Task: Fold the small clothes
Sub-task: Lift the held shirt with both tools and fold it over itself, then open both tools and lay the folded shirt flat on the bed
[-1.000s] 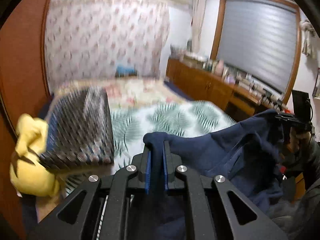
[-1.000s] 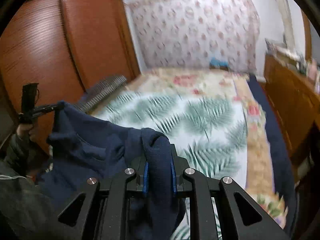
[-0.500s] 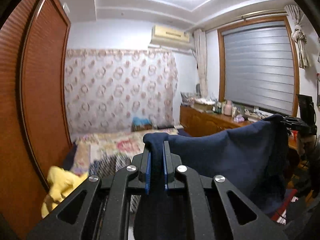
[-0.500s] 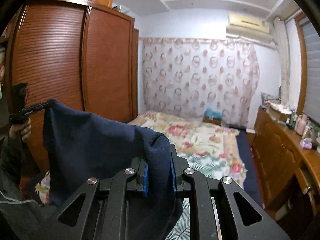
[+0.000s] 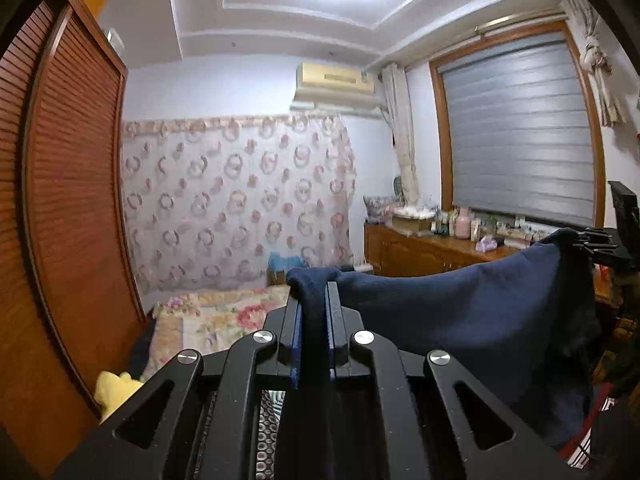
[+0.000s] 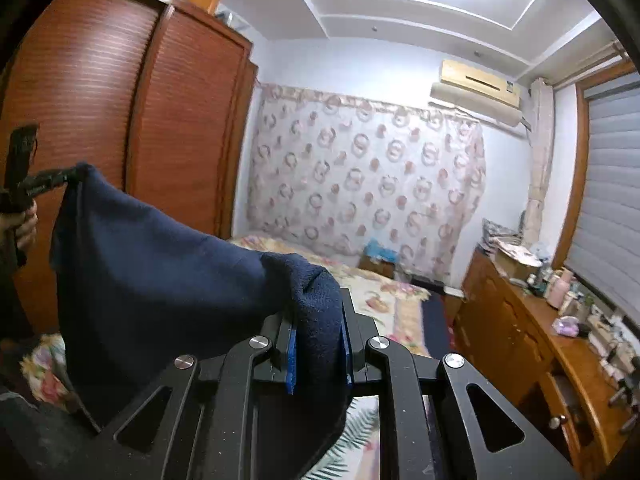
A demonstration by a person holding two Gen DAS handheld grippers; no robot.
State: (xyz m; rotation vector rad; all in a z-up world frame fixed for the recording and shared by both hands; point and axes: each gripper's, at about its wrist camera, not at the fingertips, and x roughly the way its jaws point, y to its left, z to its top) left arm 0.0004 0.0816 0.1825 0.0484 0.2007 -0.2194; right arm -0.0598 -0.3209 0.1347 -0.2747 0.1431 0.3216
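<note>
Both clamped narrow on navy garment [image 5: 460, 312], left gripper [image 5: 313, 312] and right gripper [image 6: 318, 320]; risk of corner slipping free through uneven pull

Navy garment [image 5: 472, 320] — soft, fleece-like knit, plain dark blue, no print visible. Held up in the air, stretched sideways between two pinched top corners, well above the bed. Upper edge sags in a shallow curve between the held points; the rest hangs down in loose folds. One corner is bunched thick where it is pinched [image 6: 320, 312] — cloth spills over and drapes below. Exact kind of garment cannot be told.
</note>
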